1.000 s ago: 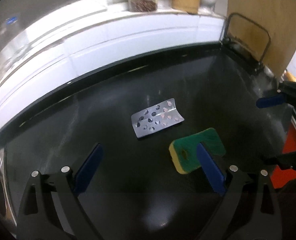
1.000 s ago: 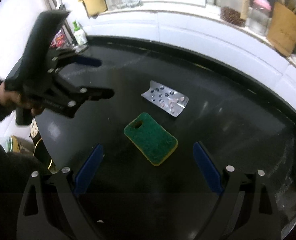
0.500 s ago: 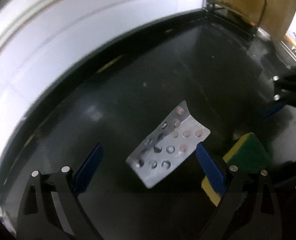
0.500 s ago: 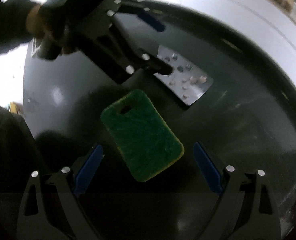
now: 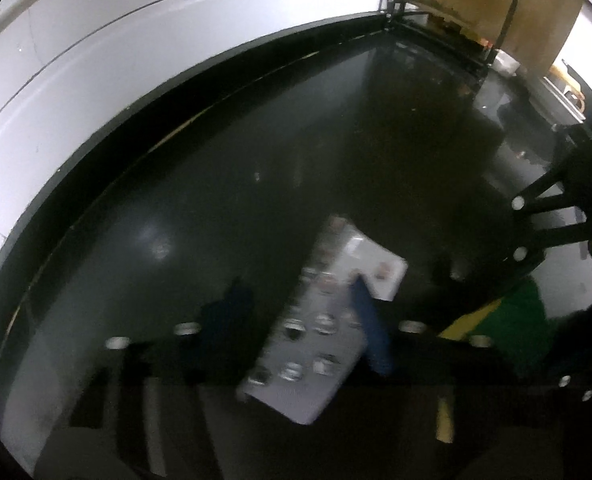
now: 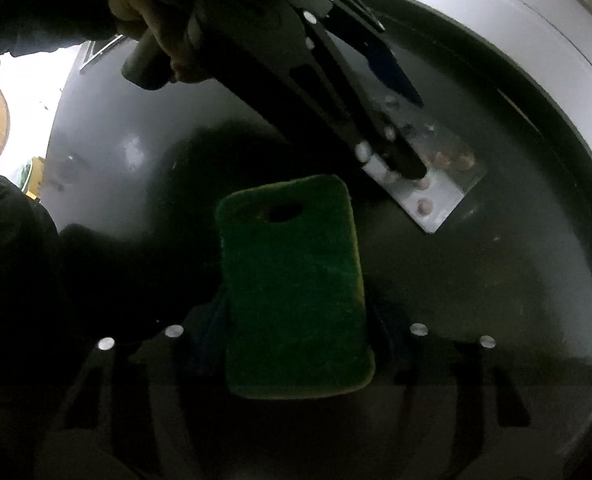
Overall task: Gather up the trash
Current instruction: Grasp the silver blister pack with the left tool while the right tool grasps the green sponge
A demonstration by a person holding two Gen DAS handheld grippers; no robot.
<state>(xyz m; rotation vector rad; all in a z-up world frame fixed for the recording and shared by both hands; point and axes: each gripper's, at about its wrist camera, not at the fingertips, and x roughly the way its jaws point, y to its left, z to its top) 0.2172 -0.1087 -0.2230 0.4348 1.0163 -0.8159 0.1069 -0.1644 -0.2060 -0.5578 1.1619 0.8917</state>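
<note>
The left gripper [image 5: 296,320] points down at the black counter [image 5: 255,160], and its jaws are closing. The pill pack [image 5: 320,336] lies flat on the counter between its two blue fingers [image 5: 370,332]. The picture is blurry here, so I cannot tell if the fingers press on the pack yet. In the right wrist view the left gripper [image 6: 412,136] comes in from the top, with a hand [image 6: 151,28] in a dark sleeve on its grey handle. One dark finger lies over the near side of the pill pack [image 6: 436,188] and the blue one sits at its far side. The pack is silver with small round pills in it. The right gripper [image 6: 296,344] also points down, and its jaws are closing too. The sponge [image 6: 296,288] lies between its fingers, green side up, with a yellow edge and a hole near its far end. The fingers sit close to both long sides of the sponge, but it is too dark to tell if they touch it. The sponge lies just beside the pill pack, and they do not touch. In the left wrist view the sponge [image 5: 508,320] shows at the right, under the right gripper's black frame. A white tiled wall [image 5: 95,60] runs along the far edge of the counter. A brown board [image 5: 476,0] stands in a wire rack at the far corner.
</note>
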